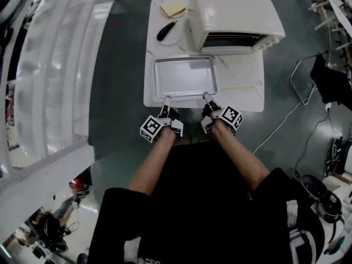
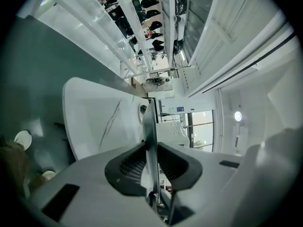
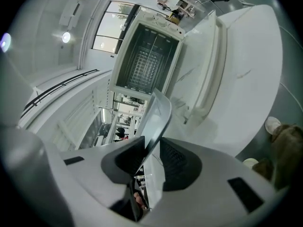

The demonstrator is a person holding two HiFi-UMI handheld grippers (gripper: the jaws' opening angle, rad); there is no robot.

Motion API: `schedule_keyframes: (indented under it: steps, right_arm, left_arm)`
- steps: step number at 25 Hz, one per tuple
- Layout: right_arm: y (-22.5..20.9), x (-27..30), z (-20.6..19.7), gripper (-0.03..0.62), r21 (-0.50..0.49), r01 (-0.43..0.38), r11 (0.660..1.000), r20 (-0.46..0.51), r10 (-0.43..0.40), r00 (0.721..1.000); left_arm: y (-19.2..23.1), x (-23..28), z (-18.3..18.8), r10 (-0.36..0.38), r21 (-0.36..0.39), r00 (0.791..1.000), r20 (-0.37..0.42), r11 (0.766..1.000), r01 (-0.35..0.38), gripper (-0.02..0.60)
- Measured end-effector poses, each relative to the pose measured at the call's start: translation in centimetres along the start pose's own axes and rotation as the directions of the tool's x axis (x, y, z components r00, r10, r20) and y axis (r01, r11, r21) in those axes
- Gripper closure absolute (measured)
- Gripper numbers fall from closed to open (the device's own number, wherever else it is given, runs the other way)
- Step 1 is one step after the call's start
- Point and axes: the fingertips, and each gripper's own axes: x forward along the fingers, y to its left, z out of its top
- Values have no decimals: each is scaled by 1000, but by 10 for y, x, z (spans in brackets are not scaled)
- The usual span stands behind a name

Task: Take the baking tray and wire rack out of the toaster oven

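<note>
Left gripper (image 1: 166, 99): jaws nearly together, pads pinching the near rim of the baking tray (image 1: 185, 76) toward its left corner. Tray sits clear of the oven, over the table (image 1: 242, 89) close to its near edge, long side parallel to that edge; whether it rests on the top or hangs just above it, cannot tell. Right gripper (image 1: 206, 97): slightly wider, pads on the same rim by the right corner. Thin bare metal, so likely light, stiff and slick; 2 pinches on the rolled rim near the corners should keep it level. Toaster oven (image 1: 231, 15) at the far-right corner, door down, wire rack (image 3: 142, 67) still inside: open bars, easy to hook by the front bar.
</note>
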Motion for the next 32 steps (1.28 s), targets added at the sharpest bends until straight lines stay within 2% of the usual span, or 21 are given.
schedule_keyframes:
  steps: [6, 10, 18, 20, 23, 25, 28, 32]
  right_arm:
    - [2, 27, -36, 477, 8, 21, 1000, -42, -21, 999]
    - [-3, 43, -48, 477, 7, 48, 999, -63, -47, 997]
    - [-30, 64, -57, 471, -17, 111, 994, -69, -112, 991]
    - [-35, 69, -58, 471, -37, 131, 991, -64, -133, 989]
    - [-48, 72, -64, 474, -62, 199, 978, -90, -204, 975]
    - [-57, 72, -68, 474, -64, 233, 970, -103, -239, 966]
    - [-62, 73, -70, 473, -73, 259, 963, -115, -266, 957]
    - [-67, 74, -75, 464, -71, 301, 951, -146, -308, 940]
  left_arm:
    - [22, -14, 38, 29, -17, 999, 20, 999, -29, 492]
    - [40, -13, 55, 72, 13, 997, 17, 997, -72, 489]
    - [71, -5, 62, 165, 12, 986, -8, 986, -165, 486]
    - [80, -3, 63, 201, 35, 979, -25, 979, -201, 486]
    - [94, -3, 61, 328, 146, 941, -79, 938, -314, 485]
    - [101, -3, 60, 393, 185, 914, -101, 910, -371, 485]
    - [107, -3, 59, 445, 207, 887, -123, 886, -415, 483]
    - [112, -4, 59, 520, 289, 837, -171, 839, -462, 456]
